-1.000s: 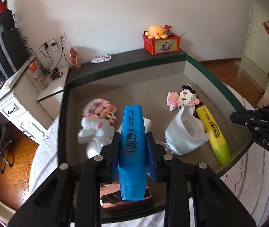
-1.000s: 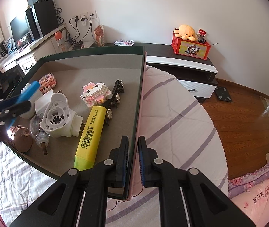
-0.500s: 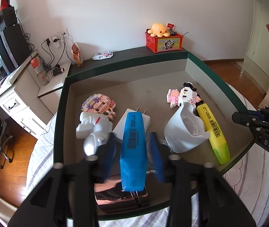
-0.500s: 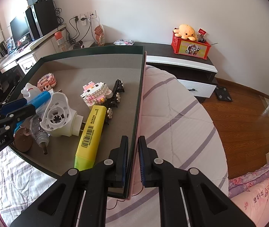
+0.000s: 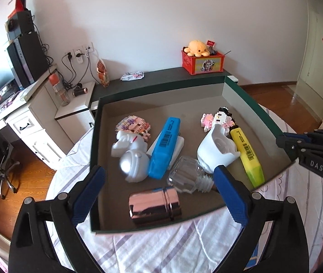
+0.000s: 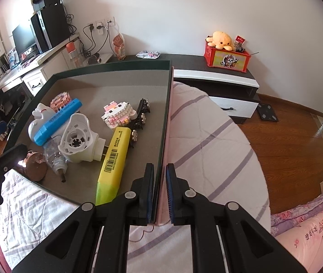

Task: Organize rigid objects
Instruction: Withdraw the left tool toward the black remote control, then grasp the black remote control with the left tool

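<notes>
Two grippers are working at a shallow dark green cardboard tray (image 5: 259,111) that is sitting on a striped pale bedspread (image 6: 211,141). The left gripper (image 5: 159,188) is hanging above the tray's near edge with its blue-padded jaws spreading wide and gripping nothing; a shiny rose-gold metal cylinder (image 5: 154,204) and a clear faceted glass bottle (image 5: 187,177) are lying in the tray below the gap between them. The blue rectangular highlighter with a barcode (image 5: 164,147) is lying free farther in, beyond the fingertips, leaning across a flat white block (image 5: 179,143) and touching the side of a white plastic figurine (image 5: 131,152). Behind these, a pastel brick-built toy (image 5: 133,124) is resting. To the right, a white plastic cup-shaped housing (image 5: 216,152) is sitting just beside a yellow highlighter (image 5: 246,154), with a pink-and-white brick-built figure (image 5: 218,119) behind them.

The right gripper (image 6: 160,191) is clenching the tray's right-hand wall, its jaws pressing on either side of the thin edge near the front corner, with the yellow highlighter lying just inside that wall.
</notes>
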Motion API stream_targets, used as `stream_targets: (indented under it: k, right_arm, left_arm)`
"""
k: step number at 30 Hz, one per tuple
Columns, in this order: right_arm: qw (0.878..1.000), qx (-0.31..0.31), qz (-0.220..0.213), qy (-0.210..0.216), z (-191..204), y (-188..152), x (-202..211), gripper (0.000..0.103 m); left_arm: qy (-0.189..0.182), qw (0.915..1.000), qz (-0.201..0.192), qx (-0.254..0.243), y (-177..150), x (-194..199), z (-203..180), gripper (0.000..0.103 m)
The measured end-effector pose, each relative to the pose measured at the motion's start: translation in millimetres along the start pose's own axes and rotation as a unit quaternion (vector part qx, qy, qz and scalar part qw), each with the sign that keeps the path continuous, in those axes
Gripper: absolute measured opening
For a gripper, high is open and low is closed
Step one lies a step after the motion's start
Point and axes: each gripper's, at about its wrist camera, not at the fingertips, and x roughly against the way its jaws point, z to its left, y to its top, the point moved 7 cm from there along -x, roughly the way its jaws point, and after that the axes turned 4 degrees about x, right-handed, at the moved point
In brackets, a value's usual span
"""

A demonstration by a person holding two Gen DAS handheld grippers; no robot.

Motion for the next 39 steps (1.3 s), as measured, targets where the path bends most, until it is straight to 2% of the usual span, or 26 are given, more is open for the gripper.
stream_targets:
  k: [7, 10, 14, 15, 17, 19, 22, 29, 32, 34, 39]
  right_arm:
    - [1.0, -0.006, -0.024, 0.003, 0, -11, 33, 0.011]
    - [0.999, -0.008, -0.04, 0.006, 1, -23, 53, 0.011]
    - [0.999, -0.01, -0.047, 0.008, 5, -45, 75, 0.012]
    - [0.999, -0.012, -0.049, 0.009, 5, -49, 79, 0.015]
    - [0.998, -0.012, -0.056, 0.006, 5, -60, 88, 0.047]
    - [0.998, -0.008, -0.061, -0.008, 4, -74, 97, 0.052]
    - [0.998, -0.012, -0.066, -0.009, 0, -93, 108, 0.052]
    - [0.998, -0.022, -0.065, -0.006, -9, -122, 117, 0.053]
    - [0.998, -0.024, -0.061, -0.007, -11, -128, 115, 0.053]
    - [0.998, -0.021, -0.056, -0.008, -11, -131, 112, 0.053]
    - [0.998, -0.023, -0.06, 0.0, -11, -132, 114, 0.053]
  left_arm:
    - [0.01, 0.9998, -0.014, 0.005, -20, 37, 0, 0.1]
    - [0.001, 0.9997, -0.021, 0.011, -35, 56, -8, 0.103]
    - [-0.016, 0.9996, 0.0, 0.023, -64, 66, -30, 0.103]
    - [-0.018, 0.9995, 0.005, 0.026, -71, 69, -36, 0.103]
    - [-0.029, 0.999, 0.012, 0.032, -87, 74, -51, 0.103]
    - [-0.028, 0.9989, 0.017, 0.034, -106, 79, -64, 0.103]
    - [-0.029, 0.9972, 0.041, 0.055, -135, 78, -78, 0.103]
    - [0.033, 0.9916, 0.087, 0.091, -169, 63, -95, 0.103]
    - [0.027, 0.9902, 0.103, 0.09, -180, 53, -106, 0.103]
    - [0.032, 0.9922, 0.095, 0.074, -183, 54, -106, 0.103]
    - [0.022, 0.9934, 0.097, 0.057, -190, 60, -88, 0.101]
